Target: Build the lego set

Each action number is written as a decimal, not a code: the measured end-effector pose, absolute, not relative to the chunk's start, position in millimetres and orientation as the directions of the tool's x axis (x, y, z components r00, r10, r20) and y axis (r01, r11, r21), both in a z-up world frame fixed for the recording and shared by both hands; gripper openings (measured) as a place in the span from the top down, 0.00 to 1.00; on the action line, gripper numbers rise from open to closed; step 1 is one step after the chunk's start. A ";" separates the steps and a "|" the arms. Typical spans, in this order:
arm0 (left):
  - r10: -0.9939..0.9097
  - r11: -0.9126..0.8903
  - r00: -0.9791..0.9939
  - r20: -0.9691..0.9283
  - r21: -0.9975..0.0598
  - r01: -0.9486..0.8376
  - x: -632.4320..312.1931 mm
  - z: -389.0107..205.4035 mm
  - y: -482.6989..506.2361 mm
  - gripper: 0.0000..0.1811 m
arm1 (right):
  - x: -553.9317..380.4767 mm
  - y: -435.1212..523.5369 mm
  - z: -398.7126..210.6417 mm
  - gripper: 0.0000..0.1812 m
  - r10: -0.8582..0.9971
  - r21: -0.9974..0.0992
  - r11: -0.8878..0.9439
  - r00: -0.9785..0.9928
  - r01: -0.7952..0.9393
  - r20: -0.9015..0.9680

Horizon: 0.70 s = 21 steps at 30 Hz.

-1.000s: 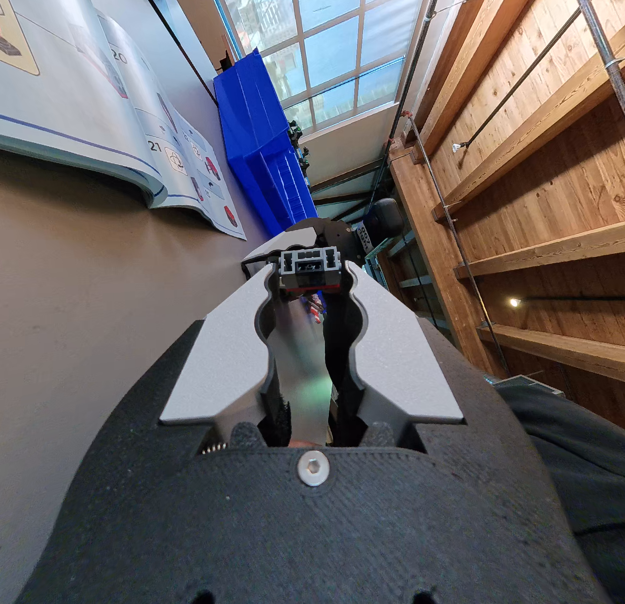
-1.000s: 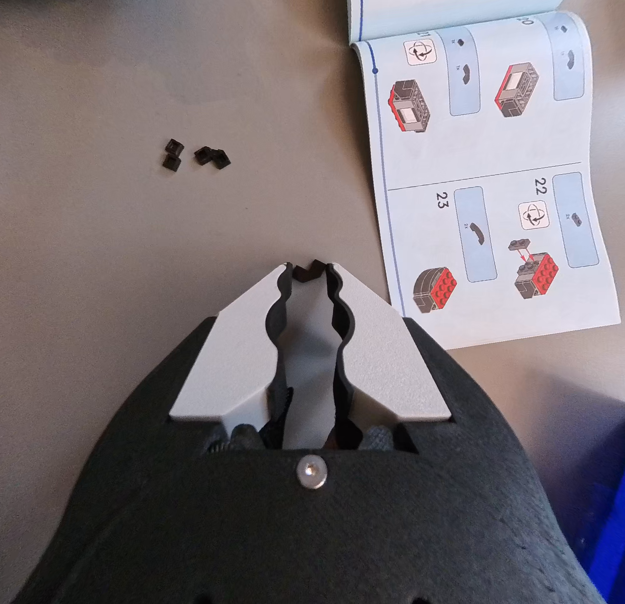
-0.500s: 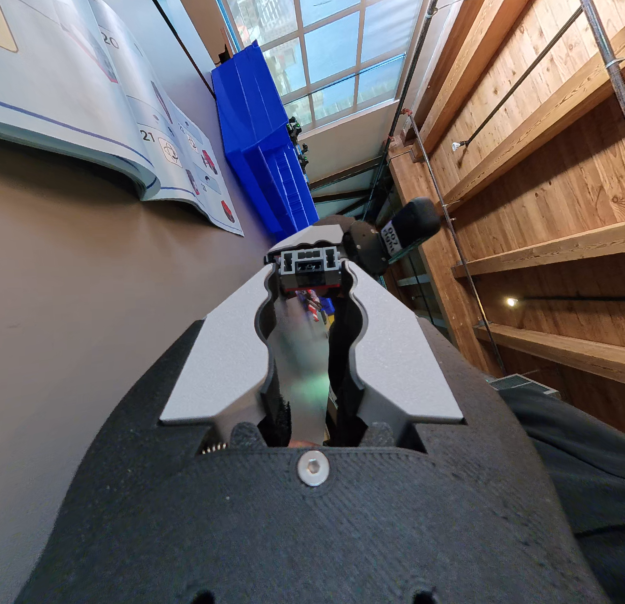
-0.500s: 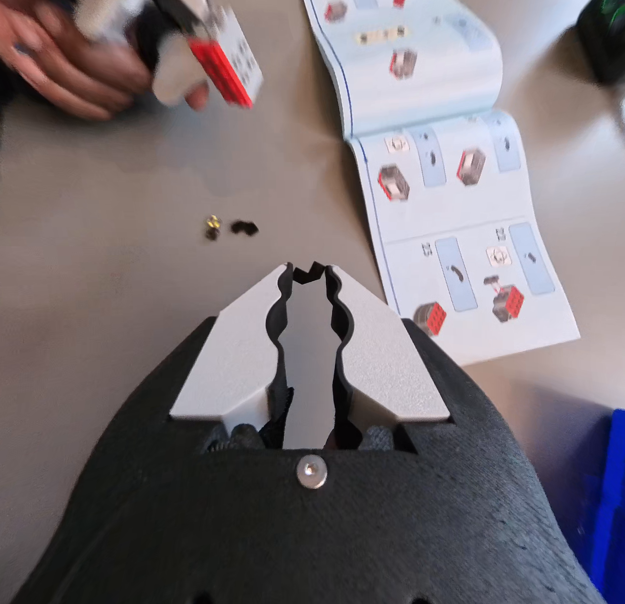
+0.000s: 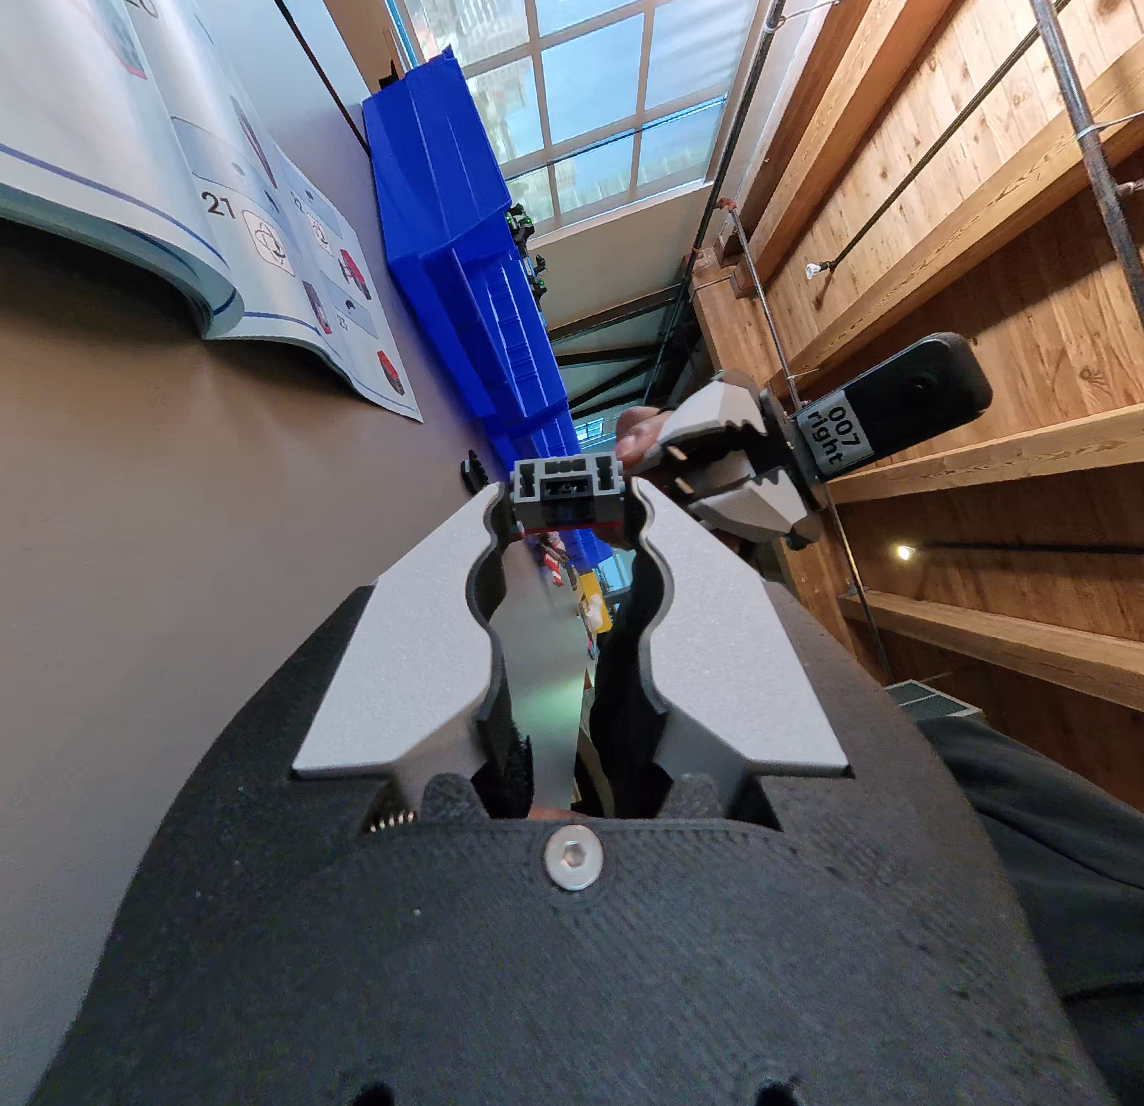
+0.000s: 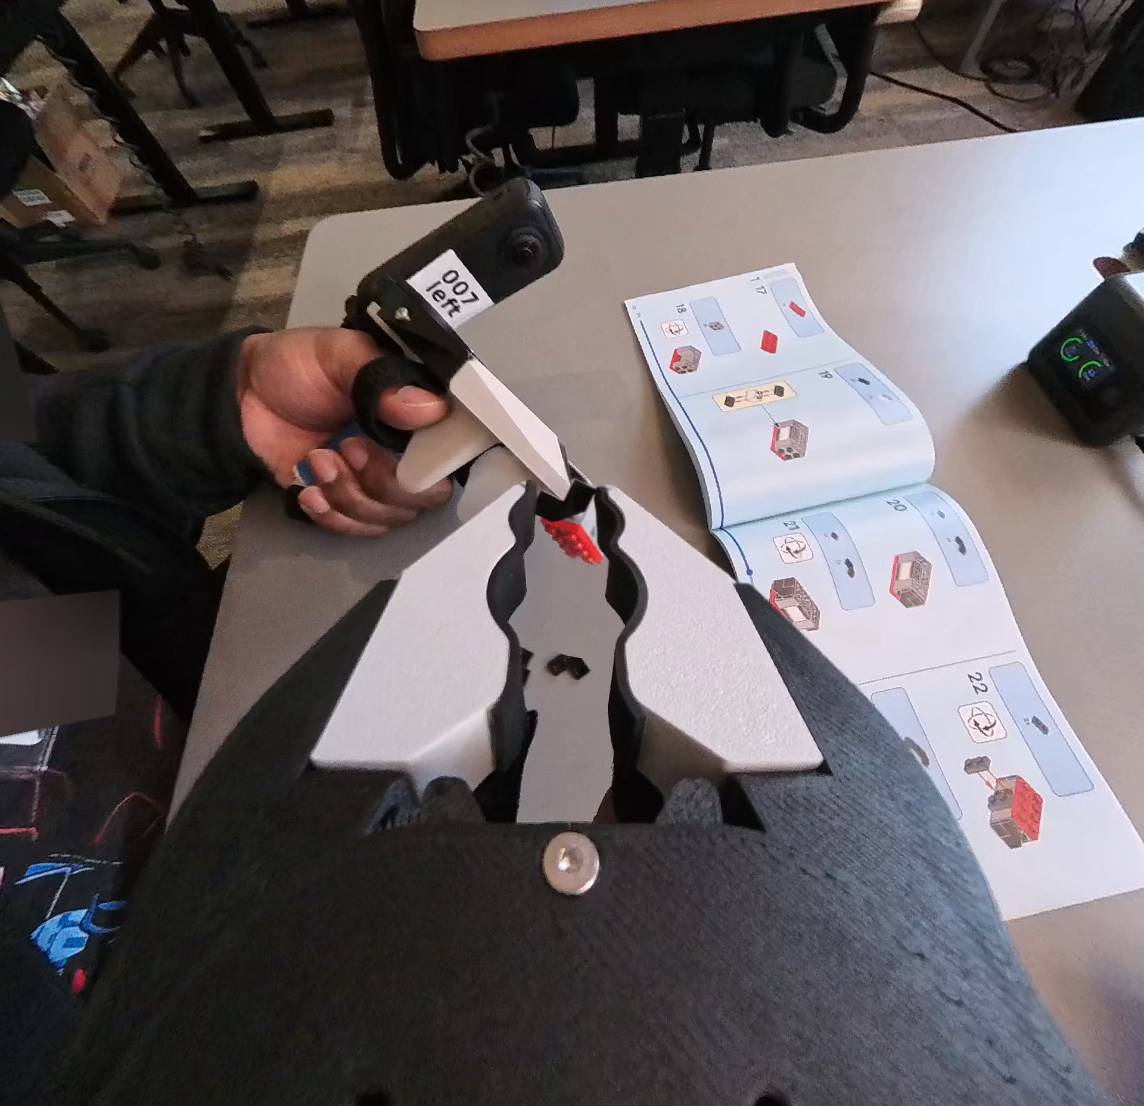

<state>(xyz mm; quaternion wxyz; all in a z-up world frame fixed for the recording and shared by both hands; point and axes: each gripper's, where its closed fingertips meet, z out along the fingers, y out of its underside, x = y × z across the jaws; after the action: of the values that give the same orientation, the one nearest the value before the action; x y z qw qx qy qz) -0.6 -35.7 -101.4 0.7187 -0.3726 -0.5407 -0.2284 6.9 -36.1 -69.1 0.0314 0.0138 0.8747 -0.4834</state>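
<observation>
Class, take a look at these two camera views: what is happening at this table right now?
A person is building a small brick model with a handheld gripper in each hand. The left gripper is shut on the grey and red model, held up off the grey table. The right gripper pinches a small black piece and has it right at the model. More black pieces lie loose on the table, and the instruction booklet lies open beside them.
</observation>
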 end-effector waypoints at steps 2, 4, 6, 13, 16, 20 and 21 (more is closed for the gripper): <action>0.070 0.620 0.312 0.948 -0.286 0.731 -0.3 -100.7 -36.4 0.80 | 6.9 -38.2 -72.9 0.90 0.002 -0.841 0.537 -0.997 0.062 -0.072; 0.068 0.621 0.312 0.947 -0.286 0.730 -0.3 -100.5 -37.0 0.80 | 6.9 -39.8 -76.1 0.90 0.010 -0.839 0.541 -0.997 0.067 -0.074; 0.066 0.620 0.313 0.947 -0.285 0.731 -0.2 -100.4 -37.1 0.80 | 6.5 -40.8 -78.9 0.90 0.017 -0.835 0.545 -0.997 0.068 -0.070; 0.070 0.616 0.312 0.948 -0.287 0.734 -0.2 -101.1 -35.1 0.80 | 6.3 -42.5 -80.4 0.90 0.022 -0.833 0.550 -0.998 0.063 -0.061; 0.067 0.615 0.312 0.948 -0.285 0.735 -0.3 -101.0 -34.6 0.80 | 6.4 -41.9 -80.3 0.90 0.022 -0.835 0.547 -0.998 0.064 -0.063; 0.042 0.617 0.314 0.949 -0.272 0.739 0.2 -98.7 -33.4 0.80 | 6.4 -40.9 -80.5 0.90 0.024 -0.837 0.543 -0.998 0.068 -0.066; 0.041 0.616 0.315 0.948 -0.272 0.739 0.4 -98.5 -33.0 0.80 | 6.7 -40.7 -80.5 0.90 0.024 -0.837 0.543 -0.997 0.071 -0.069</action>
<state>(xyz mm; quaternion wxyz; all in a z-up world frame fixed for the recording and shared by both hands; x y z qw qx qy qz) 0.4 -33.0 -98.5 0.7236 -0.3657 -0.5333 -0.2413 6.7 -40.7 -80.5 0.0246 0.0270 0.8779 -0.4775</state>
